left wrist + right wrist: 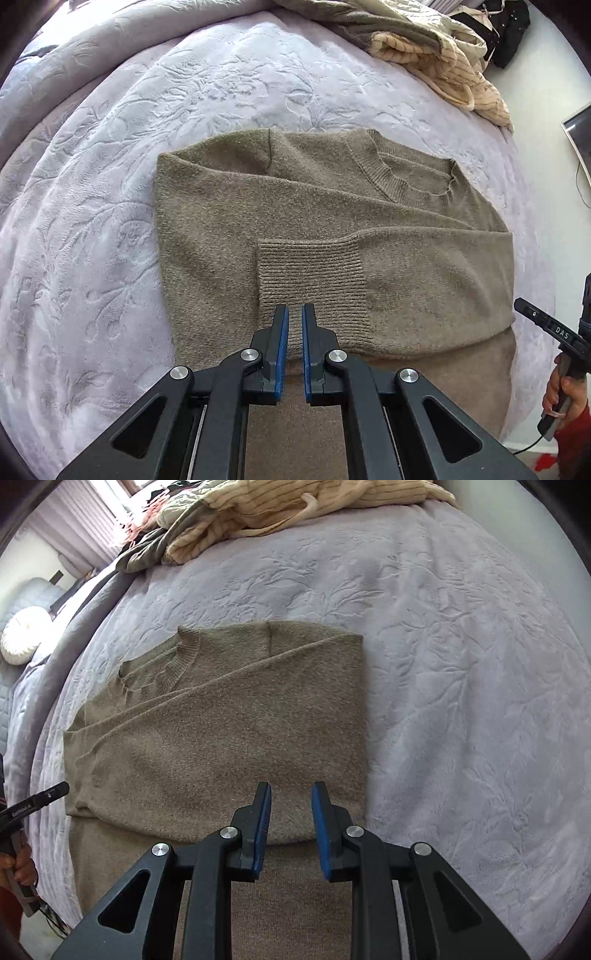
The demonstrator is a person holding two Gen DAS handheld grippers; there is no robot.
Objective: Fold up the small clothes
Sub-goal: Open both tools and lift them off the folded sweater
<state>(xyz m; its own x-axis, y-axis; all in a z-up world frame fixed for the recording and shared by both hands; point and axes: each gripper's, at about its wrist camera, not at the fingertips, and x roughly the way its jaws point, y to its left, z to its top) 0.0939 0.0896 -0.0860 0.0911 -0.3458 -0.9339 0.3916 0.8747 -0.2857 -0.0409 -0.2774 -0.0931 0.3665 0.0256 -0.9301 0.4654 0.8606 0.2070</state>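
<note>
A taupe knit sweater [295, 221] lies flat on the lilac bedspread, both sleeves folded across its chest; it also shows in the right wrist view [221, 738]. A ribbed cuff [314, 273] lies on top near the middle. My left gripper [294, 314] hovers just over that cuff, jaws a narrow gap apart and empty. My right gripper [291, 794] is open and empty above the sweater's lower right part. The right gripper also shows at the edge of the left wrist view [546, 325]. The sweater's hem is hidden beneath both grippers.
The embossed lilac bedspread [110, 221] surrounds the sweater. A heap of cream striped and olive clothes [436, 51] lies at the bed's far end, also in the right wrist view [277, 509]. A white round cushion [22, 635] sits far left.
</note>
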